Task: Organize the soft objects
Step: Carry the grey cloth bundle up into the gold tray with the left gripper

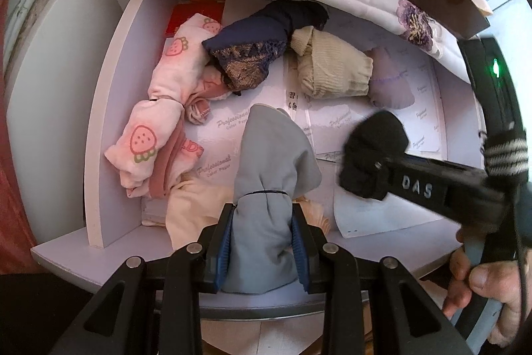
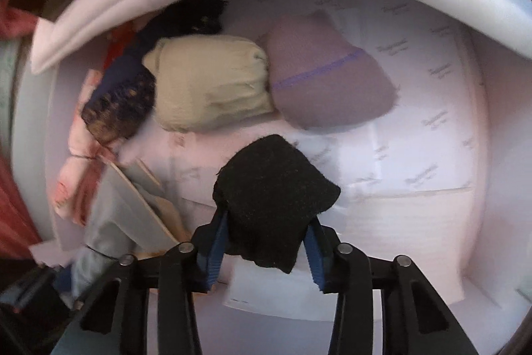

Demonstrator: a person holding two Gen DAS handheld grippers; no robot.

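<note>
Left wrist view: your left gripper pinches the grey-blue roll over the front of the drawer. Your right gripper is clamped on the black bundle, hanging above bare paper liner. Rolled items already sit at the back: beige roll touching mauve roll, navy lace roll, strawberry-print roll at left. Best bet: lower the black one flat onto the liner just beside the mauve roll, let go only once it rests, so it won't unroll.
</note>
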